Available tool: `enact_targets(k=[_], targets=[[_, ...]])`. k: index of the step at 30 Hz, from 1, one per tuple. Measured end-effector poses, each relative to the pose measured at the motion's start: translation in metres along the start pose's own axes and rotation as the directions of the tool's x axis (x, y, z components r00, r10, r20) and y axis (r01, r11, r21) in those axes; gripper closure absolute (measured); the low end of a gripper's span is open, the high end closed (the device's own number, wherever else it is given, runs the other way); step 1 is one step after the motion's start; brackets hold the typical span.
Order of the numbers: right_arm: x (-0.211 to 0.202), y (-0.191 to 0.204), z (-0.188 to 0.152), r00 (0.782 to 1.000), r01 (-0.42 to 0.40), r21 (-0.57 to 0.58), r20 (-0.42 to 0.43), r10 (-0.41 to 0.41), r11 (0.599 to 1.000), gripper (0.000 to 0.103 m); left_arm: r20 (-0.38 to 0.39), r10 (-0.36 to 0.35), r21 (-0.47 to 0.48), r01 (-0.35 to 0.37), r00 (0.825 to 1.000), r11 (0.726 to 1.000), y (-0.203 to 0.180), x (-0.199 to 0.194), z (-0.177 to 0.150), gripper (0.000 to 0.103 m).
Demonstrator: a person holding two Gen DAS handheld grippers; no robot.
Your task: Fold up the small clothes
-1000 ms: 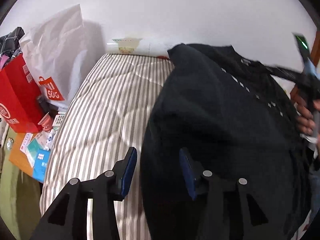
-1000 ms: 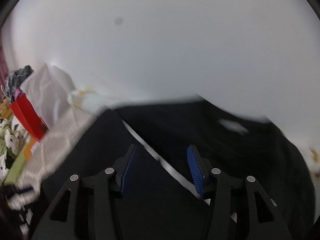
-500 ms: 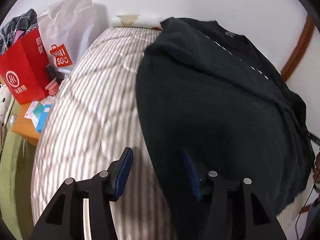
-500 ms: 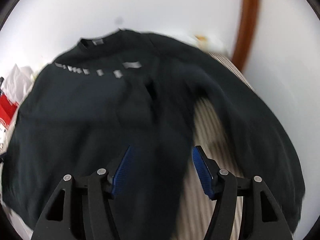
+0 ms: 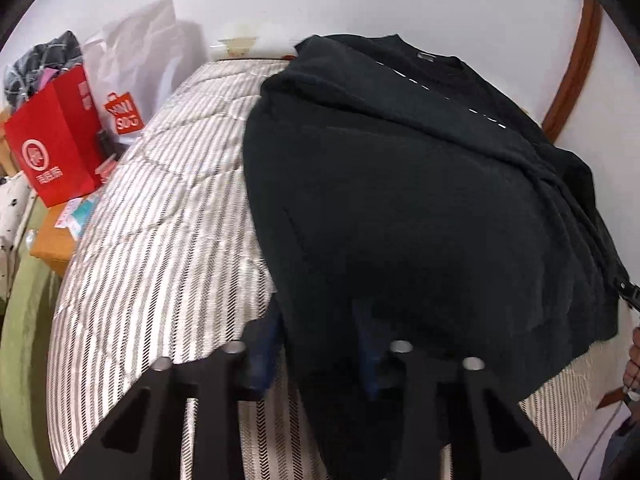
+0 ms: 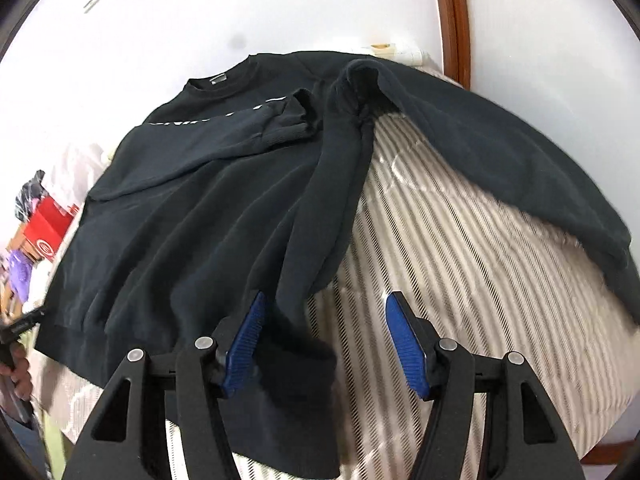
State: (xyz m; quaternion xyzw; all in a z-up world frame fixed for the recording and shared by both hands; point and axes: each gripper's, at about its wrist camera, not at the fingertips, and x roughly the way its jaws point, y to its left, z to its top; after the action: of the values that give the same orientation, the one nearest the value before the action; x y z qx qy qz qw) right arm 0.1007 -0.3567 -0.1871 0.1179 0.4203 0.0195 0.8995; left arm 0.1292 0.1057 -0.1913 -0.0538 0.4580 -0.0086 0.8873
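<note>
— Between our left gripper's (image 5: 316,344) pads lies the hem of the black sweatshirt (image 5: 400,200); the jaws have just been closing, and whether they press it we cannot tell.

— Ahead of our right gripper (image 6: 326,340) the sweatshirt spreads over the striped mattress (image 6: 460,260); jaws spread, hem beside the left pad.

Black sweatshirt (image 6: 208,208) with white chest marks — striped beige-and-white mattress (image 5: 160,216) — red bag (image 5: 56,148), blue pads (image 6: 404,344)
</note>
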Motion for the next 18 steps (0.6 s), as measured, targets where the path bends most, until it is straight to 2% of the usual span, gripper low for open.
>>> enact_targets(k=[2, 5, 8, 9, 14, 16, 17, 18], targets=[[0.004, 0.003, -0.003, 1.000, -0.014, 0.001, -0.022, 0.014, 1.000, 0.046, 0.000, -0.014, -0.026, 0.014, 1.000, 1.000, 0.002, -0.002, -0.003, 0.084], [-0.005, 0.002, -0.007, 0.999, -0.040, 0.025, 0.009, 0.040, 0.999, 0.046, -0.004, -0.026, -0.067, 0.025, 1.000, 0.997, 0.008, -0.004, -0.005, 0.092], [-0.020, 0.005, -0.012, 0.991, -0.129, 0.033, 0.037, 0.128, 0.991, 0.046, -0.002, -0.037, -0.083, 0.037, 0.999, 0.996, 0.013, -0.006, -0.009, 0.093], [-0.020, 0.010, -0.015, 0.992, -0.120, 0.016, 0.035, 0.120, 0.993, 0.045, 0.000, -0.040, -0.083, 0.040, 0.999, 0.996, 0.014, -0.007, -0.011, 0.093], [-0.002, 0.026, -0.021, 0.999, 0.042, -0.076, 0.007, -0.041, 0.996, 0.048, 0.009, -0.033, -0.073, 0.034, 0.999, 0.997, 0.013, -0.012, -0.016, 0.094], [0.005, 0.022, -0.023, 0.996, 0.089, -0.072, 0.003, -0.089, 0.993, 0.071, 0.010, -0.036, -0.074, 0.037, 0.999, 0.997, 0.014, -0.014, -0.017, 0.094], [0.006, 0.020, -0.023, 0.994, 0.109, -0.073, 0.000, -0.109, 0.991, 0.074, 0.009, -0.038, -0.078, 0.039, 0.999, 0.996, 0.014, -0.015, -0.017, 0.095], [0.000, 0.018, -0.023, 0.996, 0.083, -0.070, 0.021, -0.082, 0.994, 0.091, 0.008, -0.044, -0.085, 0.045, 0.999, 0.995, 0.015, -0.016, -0.017, 0.095]])
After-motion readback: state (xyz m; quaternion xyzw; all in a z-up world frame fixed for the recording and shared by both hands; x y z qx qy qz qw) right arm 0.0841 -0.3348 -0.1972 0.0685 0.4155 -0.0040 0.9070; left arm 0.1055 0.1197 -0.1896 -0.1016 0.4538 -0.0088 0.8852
